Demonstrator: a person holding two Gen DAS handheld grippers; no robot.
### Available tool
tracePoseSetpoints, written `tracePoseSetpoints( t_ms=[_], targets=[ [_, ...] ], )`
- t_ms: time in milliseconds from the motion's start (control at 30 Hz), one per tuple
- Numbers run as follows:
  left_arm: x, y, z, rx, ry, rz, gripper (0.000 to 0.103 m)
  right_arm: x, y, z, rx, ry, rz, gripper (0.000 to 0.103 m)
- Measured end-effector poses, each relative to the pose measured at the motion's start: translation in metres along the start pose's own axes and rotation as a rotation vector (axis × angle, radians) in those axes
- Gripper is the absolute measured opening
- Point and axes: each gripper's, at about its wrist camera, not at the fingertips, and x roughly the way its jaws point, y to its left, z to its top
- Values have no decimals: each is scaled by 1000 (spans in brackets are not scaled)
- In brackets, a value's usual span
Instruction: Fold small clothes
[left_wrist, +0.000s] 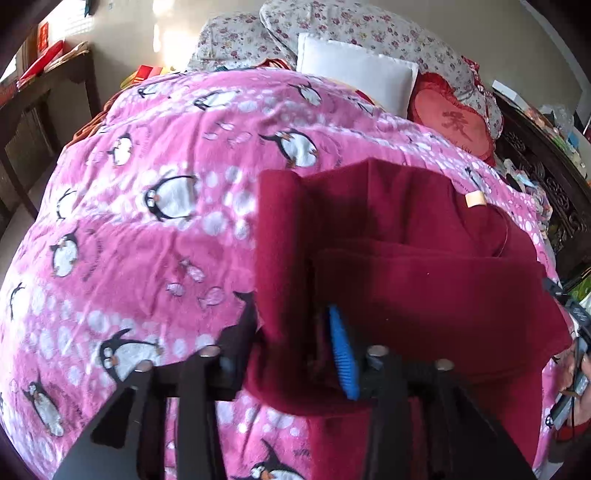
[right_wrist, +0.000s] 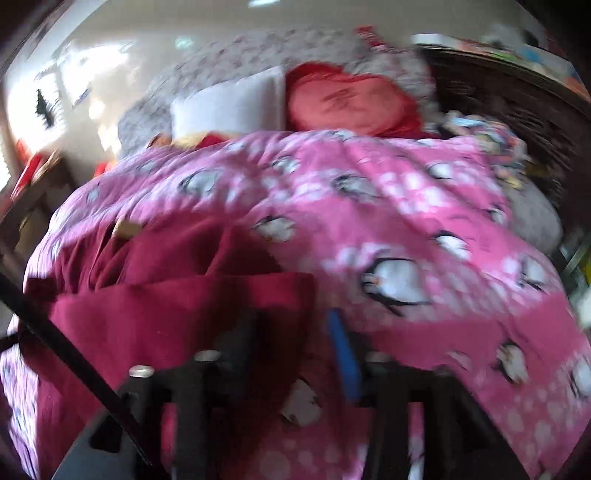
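**Grippers at the maroon garment on the bed**

Left gripper (left_wrist: 295, 332) stands with jaws parted; a fold of the maroon garment (left_wrist: 424, 266) hangs between them, pads not seen pressing. Right gripper (right_wrist: 295, 339), blurred, sits at the garment's near edge; its grip cannot be told. Garment lies partly folded on the pink penguin blanket (left_wrist: 147, 221), a beige tag (left_wrist: 475, 199) showing.
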Motion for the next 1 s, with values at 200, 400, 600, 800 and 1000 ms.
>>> tracePoseSetpoints(
  t_ms=[200,400,600,800,1000],
  targets=[
    [-38,12,6,-24,-105,-6,67,-54,74,-4,-146,-36,319,60],
    [-45,22,3,-29,-117,78,67,-24,212,-39,-386,96,546,60],
    [-44,54,-4,-84,-101,95,67,15,282,-66,-538,161,557,57],
    [-43,59,-8,-87,-95,79,67,42,277,-65,-490,199,531,10],
    [-51,31,-12,-22,-112,29,69,-15,214,-23,-312,42,608,9]
  ],
)
